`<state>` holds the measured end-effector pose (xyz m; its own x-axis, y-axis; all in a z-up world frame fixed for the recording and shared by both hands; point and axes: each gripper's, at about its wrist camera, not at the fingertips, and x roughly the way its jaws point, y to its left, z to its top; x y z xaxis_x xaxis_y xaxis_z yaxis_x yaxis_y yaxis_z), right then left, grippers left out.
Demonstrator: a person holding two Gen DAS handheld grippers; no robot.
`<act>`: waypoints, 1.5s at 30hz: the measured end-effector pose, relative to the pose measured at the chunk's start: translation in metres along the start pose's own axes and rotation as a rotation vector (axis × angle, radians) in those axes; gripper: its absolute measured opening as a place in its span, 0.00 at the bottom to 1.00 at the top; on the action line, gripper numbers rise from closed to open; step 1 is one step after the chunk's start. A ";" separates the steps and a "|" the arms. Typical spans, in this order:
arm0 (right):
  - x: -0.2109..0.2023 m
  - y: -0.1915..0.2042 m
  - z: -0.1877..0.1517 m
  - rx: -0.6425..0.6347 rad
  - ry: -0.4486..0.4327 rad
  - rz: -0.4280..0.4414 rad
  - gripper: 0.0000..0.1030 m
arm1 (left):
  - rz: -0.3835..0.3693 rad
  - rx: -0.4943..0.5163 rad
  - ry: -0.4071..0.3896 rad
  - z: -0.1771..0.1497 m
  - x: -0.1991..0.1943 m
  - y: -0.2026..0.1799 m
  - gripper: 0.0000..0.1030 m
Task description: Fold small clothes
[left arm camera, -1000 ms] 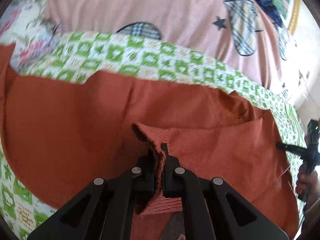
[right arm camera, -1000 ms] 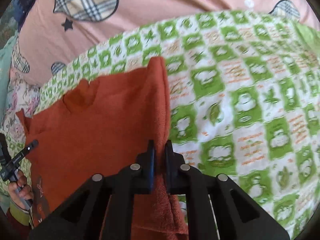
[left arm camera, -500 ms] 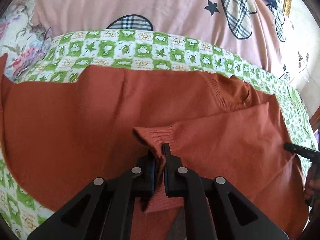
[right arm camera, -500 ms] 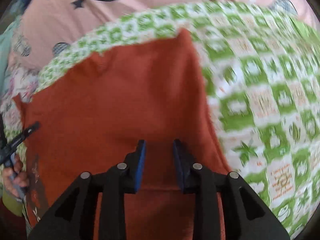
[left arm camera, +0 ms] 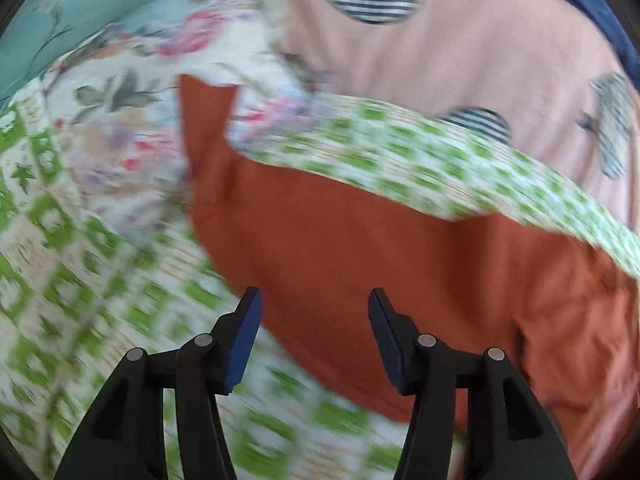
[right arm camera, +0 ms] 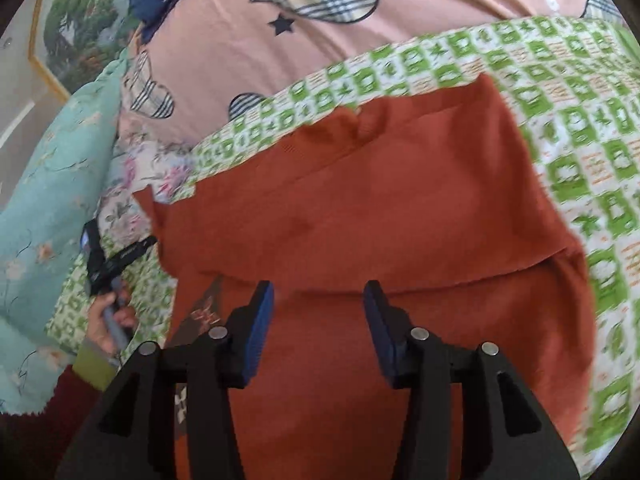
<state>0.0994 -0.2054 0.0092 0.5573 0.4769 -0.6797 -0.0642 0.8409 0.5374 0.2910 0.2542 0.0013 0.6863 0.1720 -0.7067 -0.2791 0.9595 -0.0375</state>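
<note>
Right wrist view, one rust sweater, two hand-held grippers just opened, empty.

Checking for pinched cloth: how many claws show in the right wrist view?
2. The right claw is at bottom centre, and the left claw is at far left, in a hand. Both have just been opening and grip nothing. The orange sweater lies below the right one.

Green checked sheet right of the sweater lies bare — pink quilt banks behind.
</note>
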 end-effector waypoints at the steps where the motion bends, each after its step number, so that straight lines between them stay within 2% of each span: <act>1: 0.004 0.002 -0.002 -0.003 0.018 0.002 0.48 | 0.030 -0.016 -0.001 0.009 0.006 0.010 0.54; 2: 0.009 0.004 -0.004 -0.007 0.035 -0.002 0.49 | 0.057 -0.024 -0.002 0.017 0.012 0.017 0.56; 4: 0.014 0.007 -0.012 -0.009 0.058 -0.008 0.49 | 0.143 -0.028 -0.003 0.038 0.028 0.032 0.67; 7: 0.016 0.010 -0.019 -0.017 0.077 -0.017 0.49 | 0.252 -0.004 -0.025 0.065 0.050 0.044 0.72; 9: 0.018 0.009 -0.022 -0.027 0.090 -0.033 0.49 | 0.287 0.022 -0.020 0.079 0.069 0.046 0.74; 12: 0.025 0.001 -0.023 -0.013 0.114 -0.069 0.49 | 0.313 0.027 -0.001 0.088 0.094 0.048 0.74; 13: 0.027 -0.002 -0.023 -0.002 0.120 -0.070 0.49 | 0.315 0.027 0.012 0.089 0.103 0.049 0.70; 14: 0.027 -0.003 -0.023 0.003 0.122 -0.067 0.49 | 0.314 0.029 0.022 0.089 0.110 0.050 0.61; 15: 0.026 -0.003 -0.023 0.004 0.120 -0.064 0.49 | 0.300 0.030 0.040 0.090 0.117 0.053 0.26; 16: 0.023 -0.001 -0.023 -0.003 0.114 -0.060 0.49 | 0.290 0.029 0.055 0.090 0.121 0.056 0.06; 17: 0.021 0.001 -0.023 -0.011 0.107 -0.056 0.49 | 0.274 0.026 0.063 0.089 0.121 0.059 0.05; 20: 0.017 0.003 -0.023 -0.016 0.093 -0.039 0.49 | 0.231 0.018 0.000 0.082 0.096 0.062 0.05; 23: 0.016 0.004 -0.023 -0.006 0.085 -0.024 0.49 | 0.125 -0.009 -0.073 0.073 0.051 0.054 0.04; 27: 0.011 0.003 -0.022 0.001 0.070 -0.012 0.49 | -0.039 0.024 -0.177 0.046 -0.027 0.008 0.04; 29: 0.004 0.000 -0.022 0.004 0.053 -0.014 0.49 | -0.108 0.042 -0.202 0.034 -0.054 -0.022 0.04; 30: 0.000 -0.002 -0.021 0.007 0.046 -0.016 0.49 | -0.171 0.052 -0.205 0.024 -0.071 -0.041 0.04; 34: -0.020 -0.017 -0.018 0.046 0.003 -0.016 0.49 | -0.326 0.119 -0.192 -0.006 -0.092 -0.118 0.04; 37: -0.035 -0.033 -0.016 0.088 -0.025 -0.027 0.49 | -0.406 0.198 -0.153 -0.026 -0.095 -0.175 0.04; 42: -0.049 -0.051 -0.014 0.133 -0.053 -0.050 0.49 | -0.477 0.288 -0.067 -0.063 -0.082 -0.251 0.05; 45: -0.052 -0.057 -0.011 0.140 -0.060 -0.062 0.49 | -0.472 0.352 -0.006 -0.090 -0.057 -0.294 0.05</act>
<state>0.0652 -0.2748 0.0083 0.6051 0.4057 -0.6850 0.0854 0.8224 0.5624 0.2733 -0.0576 -0.0109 0.6860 -0.2915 -0.6667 0.2963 0.9488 -0.1100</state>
